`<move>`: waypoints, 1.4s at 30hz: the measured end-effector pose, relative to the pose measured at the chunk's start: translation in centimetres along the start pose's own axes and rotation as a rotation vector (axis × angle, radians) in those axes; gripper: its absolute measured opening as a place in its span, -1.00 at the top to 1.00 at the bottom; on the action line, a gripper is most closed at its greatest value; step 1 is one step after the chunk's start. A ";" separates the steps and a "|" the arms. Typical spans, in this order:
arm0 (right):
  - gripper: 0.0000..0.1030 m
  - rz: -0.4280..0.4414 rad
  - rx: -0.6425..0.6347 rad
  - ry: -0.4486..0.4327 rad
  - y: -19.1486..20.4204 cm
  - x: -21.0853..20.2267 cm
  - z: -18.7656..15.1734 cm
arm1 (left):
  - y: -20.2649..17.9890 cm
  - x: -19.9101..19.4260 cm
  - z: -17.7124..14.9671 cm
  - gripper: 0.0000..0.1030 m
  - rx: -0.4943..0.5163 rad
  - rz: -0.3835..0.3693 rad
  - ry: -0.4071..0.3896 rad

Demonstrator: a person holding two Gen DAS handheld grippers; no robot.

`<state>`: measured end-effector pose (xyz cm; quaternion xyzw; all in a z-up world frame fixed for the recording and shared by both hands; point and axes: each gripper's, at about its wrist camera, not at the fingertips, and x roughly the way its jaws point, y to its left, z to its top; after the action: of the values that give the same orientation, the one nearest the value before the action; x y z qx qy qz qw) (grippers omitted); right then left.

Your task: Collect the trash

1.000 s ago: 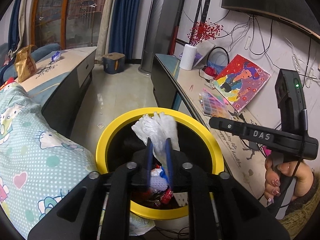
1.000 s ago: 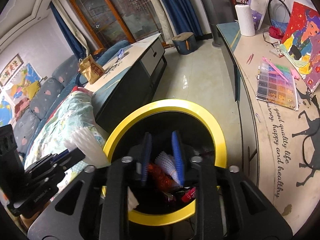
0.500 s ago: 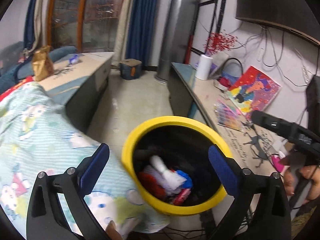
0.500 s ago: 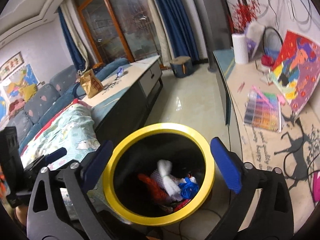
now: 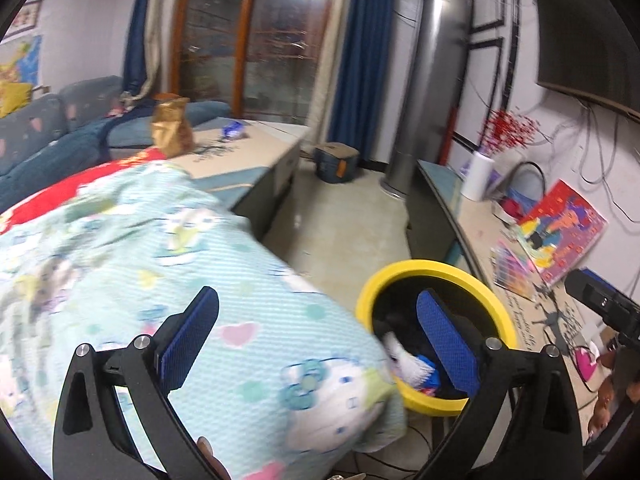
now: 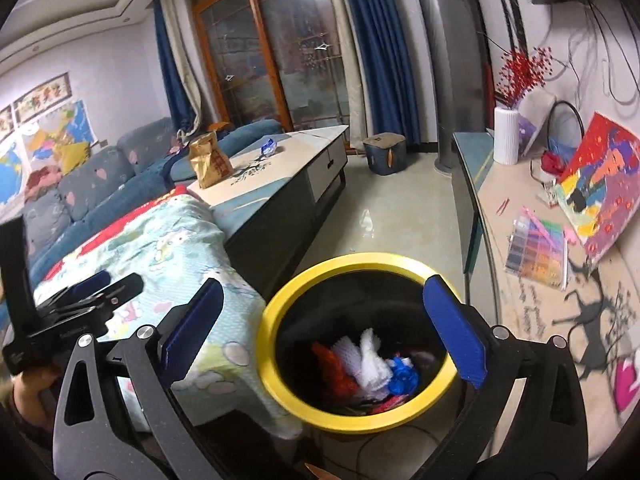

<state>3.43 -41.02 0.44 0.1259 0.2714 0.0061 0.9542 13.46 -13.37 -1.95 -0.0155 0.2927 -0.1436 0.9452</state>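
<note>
My left gripper [image 5: 316,340] has its jaws spread as wide as they go, with nothing between the blue pads; my right gripper [image 6: 324,328] is the same, wide apart and empty-handed. The yellow-rimmed bin [image 6: 280,380] stands upright on the floor, its mouth facing straight up, just beside the patterned blanket [image 6: 176,248]. Inside the bin lies the trash: a white foam net [image 6: 370,360], its long axis running roughly from the bin's near wall toward its far wall, with a red net [image 6: 332,368] on one side and a blue wrapper [image 6: 404,376] on the other, all touching.
</note>
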 end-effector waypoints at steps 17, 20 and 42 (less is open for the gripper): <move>-0.79 -0.020 -0.101 -0.351 9.7 -5.9 -5.0 | 5.6 -10.5 -2.6 -0.88 0.042 0.119 -0.216; -0.79 -0.007 -0.141 -0.407 10.9 -6.7 -5.8 | 5.9 -12.0 -3.6 -0.88 0.047 0.120 -0.250; -0.79 -0.030 -0.203 -0.383 12.0 -5.2 -8.0 | 6.7 -13.5 -7.1 -0.88 0.035 0.062 -0.269</move>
<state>-4.46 -27.92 -0.51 0.0240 0.0849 -0.0050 0.9961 0.65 -2.80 -1.22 -0.0089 0.1610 -0.1161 0.9801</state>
